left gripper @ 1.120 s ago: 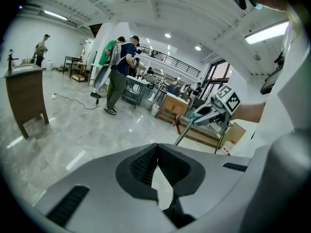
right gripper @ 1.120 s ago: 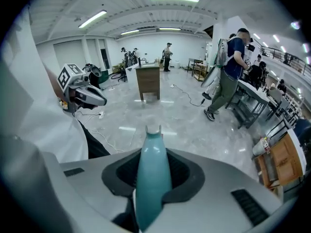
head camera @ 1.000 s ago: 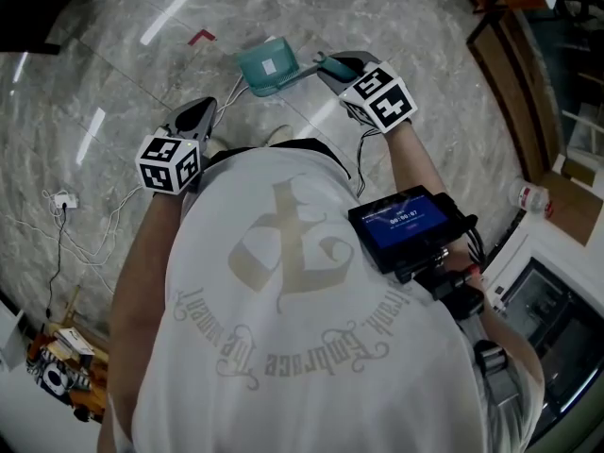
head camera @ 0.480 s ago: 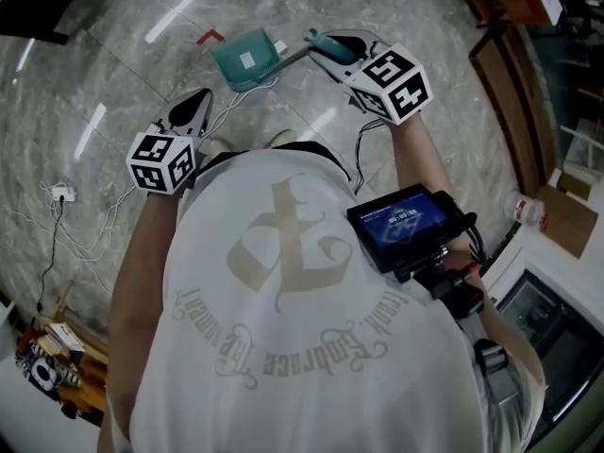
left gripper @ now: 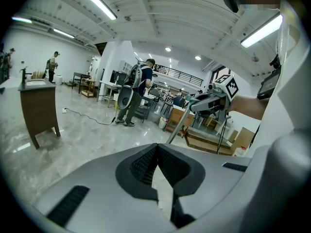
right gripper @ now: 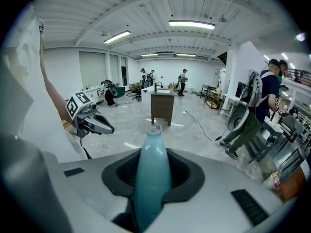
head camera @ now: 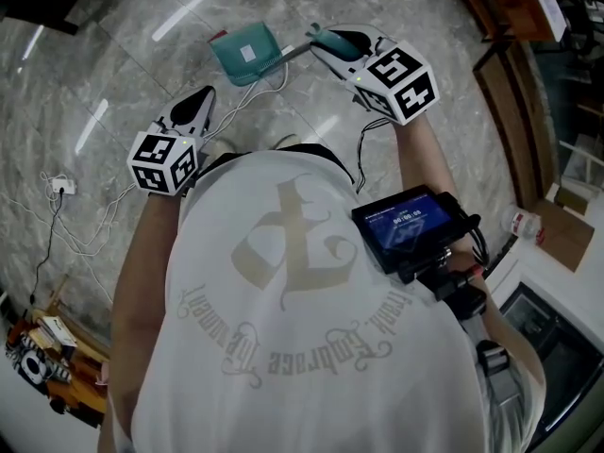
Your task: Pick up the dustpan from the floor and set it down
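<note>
Holding the dustpan (head camera: 246, 53) by its teal handle (right gripper: 152, 176), right gripper (head camera: 319, 39) jaws clamped on it. Dustpan out left of right gripper, over floor (head camera: 104, 74). Left gripper (head camera: 202, 96) further left, jaws pressed together, empty.

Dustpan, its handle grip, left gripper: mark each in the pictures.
dustpan (head camera: 236, 61), head view, teal pan body.
handle grip (right gripper: 152, 178), right gripper view, teal grip clamped between the jaws.
left gripper (head camera: 203, 95), head view, at its fingertips.
</note>
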Tool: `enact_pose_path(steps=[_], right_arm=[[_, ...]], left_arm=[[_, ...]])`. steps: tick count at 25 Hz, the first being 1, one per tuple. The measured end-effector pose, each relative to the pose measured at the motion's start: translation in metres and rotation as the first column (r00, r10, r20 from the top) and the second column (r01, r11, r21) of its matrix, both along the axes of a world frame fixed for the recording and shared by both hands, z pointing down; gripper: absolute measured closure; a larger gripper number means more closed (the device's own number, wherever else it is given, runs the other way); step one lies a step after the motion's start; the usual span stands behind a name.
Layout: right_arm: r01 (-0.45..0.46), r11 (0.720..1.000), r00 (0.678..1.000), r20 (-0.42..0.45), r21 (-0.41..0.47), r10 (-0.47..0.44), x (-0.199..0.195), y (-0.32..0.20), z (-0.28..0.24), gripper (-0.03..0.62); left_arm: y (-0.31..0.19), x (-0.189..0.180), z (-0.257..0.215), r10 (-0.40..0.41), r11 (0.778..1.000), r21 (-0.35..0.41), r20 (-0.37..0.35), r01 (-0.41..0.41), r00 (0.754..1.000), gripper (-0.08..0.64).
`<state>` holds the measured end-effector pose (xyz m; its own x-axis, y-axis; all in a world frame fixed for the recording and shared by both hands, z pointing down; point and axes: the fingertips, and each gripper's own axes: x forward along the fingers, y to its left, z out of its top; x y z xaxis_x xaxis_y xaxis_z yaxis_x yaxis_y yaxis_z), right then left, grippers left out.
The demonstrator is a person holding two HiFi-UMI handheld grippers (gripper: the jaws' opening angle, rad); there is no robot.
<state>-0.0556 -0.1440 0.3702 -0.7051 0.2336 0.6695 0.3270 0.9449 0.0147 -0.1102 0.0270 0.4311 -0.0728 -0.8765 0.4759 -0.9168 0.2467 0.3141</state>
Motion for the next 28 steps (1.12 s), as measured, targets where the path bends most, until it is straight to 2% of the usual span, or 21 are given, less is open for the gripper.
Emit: enact_pose_path(steps=[6,12,28], right_arm=[[0.009,1.000,1.000,0.002,0.010,-0.009,-0.010,0.011,-0.002,0.486],[0.001,1.000,1.000,0.006,0.012,-0.001,-0.012,0.029,-0.001,0.486],[-0.057,0.998,0.997,-0.046,0.038,0.059,-0.027,0.066,0.028,0.486]], left_arm=[[0.011,-0.009,-0.002,-0.016,1.000,0.010,0.015,0.016,1.000,0.548],[0.028,-0.017,-0.004,-0.055,0.996,0.064,-0.022,0.056,0.998,0.548],[0.077,-0.040,0.008,-0.045,0.996,0.079,-0.047,0.049,0.998,0.548]])
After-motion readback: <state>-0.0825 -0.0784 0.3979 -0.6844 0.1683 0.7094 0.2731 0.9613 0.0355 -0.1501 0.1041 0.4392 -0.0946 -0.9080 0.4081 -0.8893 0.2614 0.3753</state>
